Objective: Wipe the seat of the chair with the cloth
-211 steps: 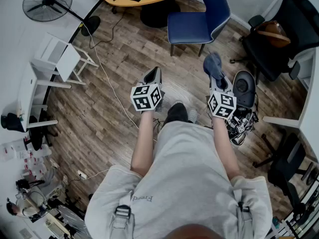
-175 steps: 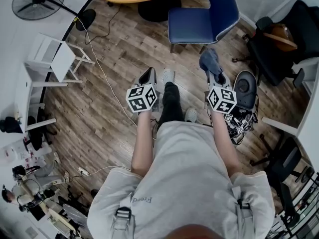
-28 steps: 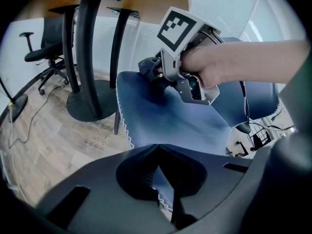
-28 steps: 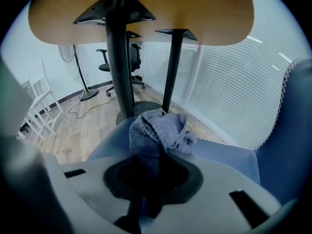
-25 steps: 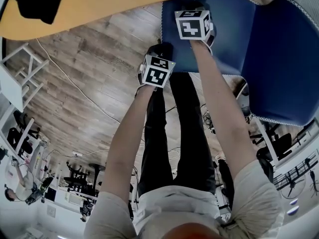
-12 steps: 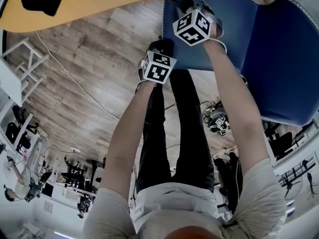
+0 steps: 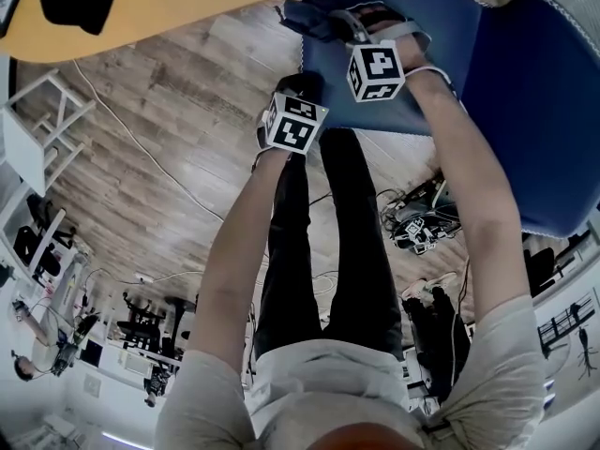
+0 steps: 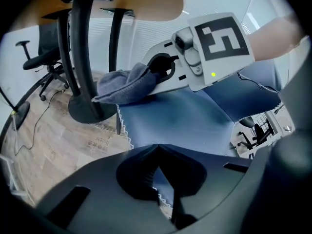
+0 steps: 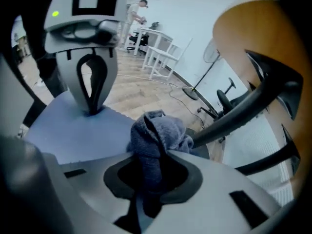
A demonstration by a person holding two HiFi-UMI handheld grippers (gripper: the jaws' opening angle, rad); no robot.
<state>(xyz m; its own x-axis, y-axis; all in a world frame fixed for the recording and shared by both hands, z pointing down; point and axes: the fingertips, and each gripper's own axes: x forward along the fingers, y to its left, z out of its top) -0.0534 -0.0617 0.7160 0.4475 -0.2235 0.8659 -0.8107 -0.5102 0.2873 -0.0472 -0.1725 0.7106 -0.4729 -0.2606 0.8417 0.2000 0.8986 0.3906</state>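
Fingers of my right gripper point(image 9: 152, 177): clenched on the cloth point(image 9: 157, 130), which bulges out past the tips as a bunched grey-blue wad.
Fingers of my left gripper point(image 8: 158, 149): pressed together tip to tip with nothing between them (only blue upholstery shows through the hollow behind the tips).
Cloth, where it is: at the far left corner of the seat point(image 7: 450, 28), right under the table's rim in the head view. Seen from my left gripper, its lower folds hang down to the seat's edge and look to be touching it.
Right gripper, pose: reaching across the seat toward that corner, with its marker cube point(image 7: 375, 71) facing up at me.
Left gripper, pose: at the seat's left edge, nearer to me than the cloth, pointing down. In the right gripper view its tip meets the blue surface close to the edge.
Seat: blue fabric with white zigzag stitching along the rim; the backrest point(image 7: 548, 101) rises at the right.
Table point(image 7: 187, 7): the orange top overhangs the seat's far edge, and its dark pedestal point(image 8: 85, 57) stands just beside the cloth's corner.
Floor point(image 7: 159, 167): wood planks.
Me: both forearms point(image 7: 239, 251) stretched forward, legs in dark trousers point(image 7: 356, 251) (close to the seat's front).
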